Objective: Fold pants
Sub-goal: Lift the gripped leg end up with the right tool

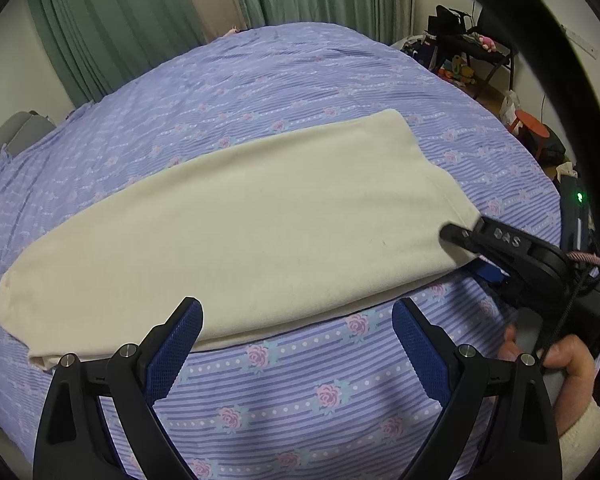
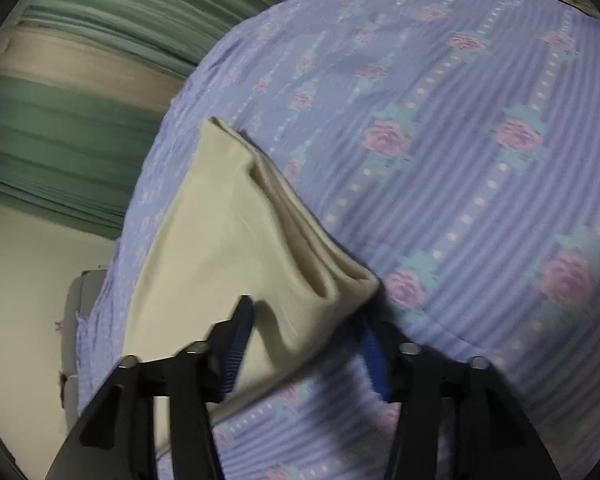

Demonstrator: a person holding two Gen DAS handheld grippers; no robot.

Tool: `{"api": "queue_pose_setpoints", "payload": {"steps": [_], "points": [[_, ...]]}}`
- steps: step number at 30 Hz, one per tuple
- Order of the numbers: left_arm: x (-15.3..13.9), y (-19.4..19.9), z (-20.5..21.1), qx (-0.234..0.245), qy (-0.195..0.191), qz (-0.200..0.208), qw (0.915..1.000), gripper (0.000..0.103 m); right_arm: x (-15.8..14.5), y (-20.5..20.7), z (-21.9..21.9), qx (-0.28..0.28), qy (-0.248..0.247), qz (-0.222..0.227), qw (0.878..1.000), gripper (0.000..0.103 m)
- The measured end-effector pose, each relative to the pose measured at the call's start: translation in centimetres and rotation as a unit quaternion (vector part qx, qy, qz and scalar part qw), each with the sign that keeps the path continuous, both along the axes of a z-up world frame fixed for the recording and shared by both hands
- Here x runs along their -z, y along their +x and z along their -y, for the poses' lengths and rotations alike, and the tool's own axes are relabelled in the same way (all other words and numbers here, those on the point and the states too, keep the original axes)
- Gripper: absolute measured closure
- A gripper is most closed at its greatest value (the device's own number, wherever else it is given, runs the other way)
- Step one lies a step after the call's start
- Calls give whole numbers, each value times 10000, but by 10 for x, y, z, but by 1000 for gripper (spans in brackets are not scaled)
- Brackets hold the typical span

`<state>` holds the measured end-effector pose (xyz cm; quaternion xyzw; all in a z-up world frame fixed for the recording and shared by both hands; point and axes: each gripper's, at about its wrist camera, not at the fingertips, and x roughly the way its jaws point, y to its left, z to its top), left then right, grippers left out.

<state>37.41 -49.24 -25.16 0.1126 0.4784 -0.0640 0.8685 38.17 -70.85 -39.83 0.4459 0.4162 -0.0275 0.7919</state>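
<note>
The cream pants [image 1: 236, 216] lie folded lengthwise on my floral bedsheet [image 1: 300, 392]; soft, light, limp, so I'd pinch stacked corner layers; left gripper [image 1: 296, 344] gapes empty; right gripper [image 2: 304, 328] straddles the end, pads unclamped

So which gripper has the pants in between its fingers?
The right gripper: the cream pants' corner sits between its fingers. The left gripper holds nothing.
</note>
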Motion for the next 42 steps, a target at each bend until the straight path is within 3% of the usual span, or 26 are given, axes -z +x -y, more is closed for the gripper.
{"api": "queue_pose_setpoints", "payload": {"steps": [3,6,9,15,20,25,32,34,35,36,38,42], "points": [[-2,-1,3,12,-13,12,10000,6,-2,10,-5,-15,-110,106,9999,34],[-5,-2,6,52,-22,48,10000,6,-11,12,-6,-38,-34,64,10000,33],[-5,-1,7,82,-61,41,9999,6,-28,2,0,37,131,395,9991,34],[1,3,7,18,-94,-67,9999,6,-60,8,-6,-172,-166,908,9956,34],[1,4,7,32,-87,-66,9999,6,-43,3,-9,-284,-88,586,9978,35],[4,7,8,31,-32,-75,10000,6,-7,8,-12,-386,29,164,9991,39],[9,7,9,-12,-15,-104,9999,6,-7,43,1,-335,115,484,9982,39],[9,9,8,-91,-28,-144,9999,6,-4,54,0,-358,77,425,9984,44],[8,10,6,-153,-56,-166,9997,6,-3,57,-1,-400,26,393,9984,51],[7,11,5,-189,-95,-176,9996,6,-3,59,-2,-423,-53,364,9984,65],[4,15,0,-256,-158,-183,9994,6,-4,59,-2,-473,-85,265,9985,73],[-7,25,-15,-440,-309,-126,9985,6,-29,49,1,-431,-233,388,9980,76]]}}
